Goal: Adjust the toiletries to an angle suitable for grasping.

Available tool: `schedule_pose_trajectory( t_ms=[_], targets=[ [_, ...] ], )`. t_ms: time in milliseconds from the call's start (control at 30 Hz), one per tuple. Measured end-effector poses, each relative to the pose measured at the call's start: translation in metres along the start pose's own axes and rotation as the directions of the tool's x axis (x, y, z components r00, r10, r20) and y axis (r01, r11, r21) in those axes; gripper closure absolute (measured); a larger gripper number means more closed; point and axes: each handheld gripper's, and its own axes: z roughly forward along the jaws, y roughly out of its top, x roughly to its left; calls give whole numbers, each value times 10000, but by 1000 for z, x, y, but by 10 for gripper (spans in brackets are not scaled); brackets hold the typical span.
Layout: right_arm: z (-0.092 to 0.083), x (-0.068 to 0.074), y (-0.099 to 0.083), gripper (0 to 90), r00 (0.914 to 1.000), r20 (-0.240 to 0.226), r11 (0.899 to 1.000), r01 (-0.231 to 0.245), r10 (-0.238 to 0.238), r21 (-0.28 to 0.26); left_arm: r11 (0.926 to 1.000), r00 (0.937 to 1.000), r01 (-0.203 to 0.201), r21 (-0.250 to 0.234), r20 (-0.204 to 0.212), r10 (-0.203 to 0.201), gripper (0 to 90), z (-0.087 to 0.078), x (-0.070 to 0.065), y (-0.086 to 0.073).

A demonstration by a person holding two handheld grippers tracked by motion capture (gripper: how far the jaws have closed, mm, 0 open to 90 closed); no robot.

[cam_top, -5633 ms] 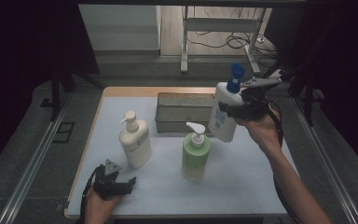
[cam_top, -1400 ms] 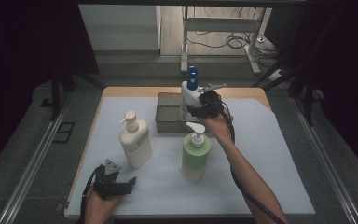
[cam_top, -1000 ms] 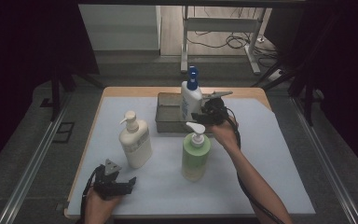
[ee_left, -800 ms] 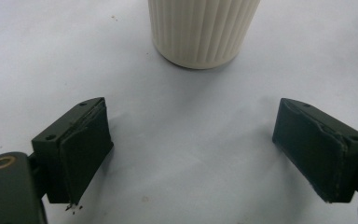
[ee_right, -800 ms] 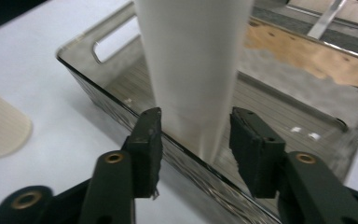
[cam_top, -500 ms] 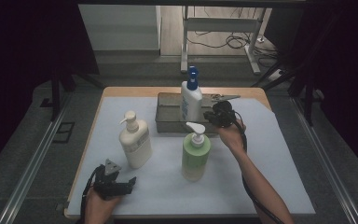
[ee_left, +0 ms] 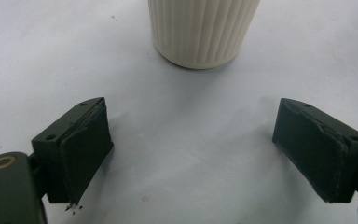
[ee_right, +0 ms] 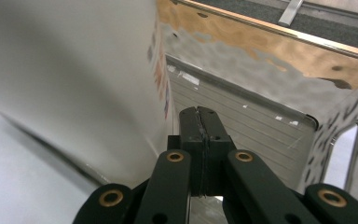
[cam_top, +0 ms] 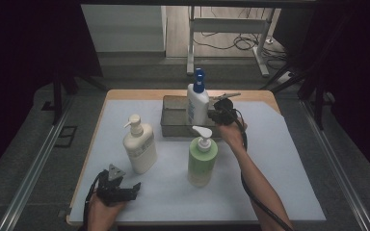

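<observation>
Now standing upright in the grey metal tray (cam_top: 173, 126) at the far side of the surface (cam_top: 279, 159), the white bottle with the blue pump top (cam_top: 197, 102) is free of the right tongs (cam_top: 214, 115), which carried it in from the right edge of the surface some seconds ago. A second ago those tongs were at the bottle's side; their jaws have just been closing and are now pressed flat together with nothing between them, as the right gripper view shows, with the bottle's pale wall (ee_right: 65, 74) just beside them and the tray's ribbed floor (ee_right: 242, 116) beyond. From the high view the right tongs sit just right of the bottle, at the tray's right end, seemingly apart from it, though contact cannot be ruled out.

Judged from this, the placing of the first bottle looks done. Two pump bottles are yet to be put away: a cream one (cam_top: 138, 144) and a green one (cam_top: 202, 156), both upright on the white sheet in front of the tray. The green one stands nearest the right hand (cam_top: 231, 134).

The left tongs (cam_top: 136, 188) have kept to the near left corner of the surface, unmoved across the sequence, jaws spread wide and holding nothing. In the left gripper view the ribbed base of the cream bottle (ee_left: 200, 32) stands ahead of them, clear of both pads
</observation>
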Motion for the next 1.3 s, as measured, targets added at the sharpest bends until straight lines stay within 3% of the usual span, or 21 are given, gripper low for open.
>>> schedule_pose_trajectory(
  t_ms=[367,900,1300],
  targets=[
    [14,-3,3,897,9985,-464,9995,-287,293,133,10000,10000,2,-10,-1,-2,108,0,0,0],
    [22,5,2,897,9990,-441,9991,-85,104,423,10000,10000,14,-17,9,-14,108,0,0,0],
    [29,13,4,897,9963,-848,9990,-69,106,438,10000,10000,6,2,3,-6,108,0,0,0]
  ],
)
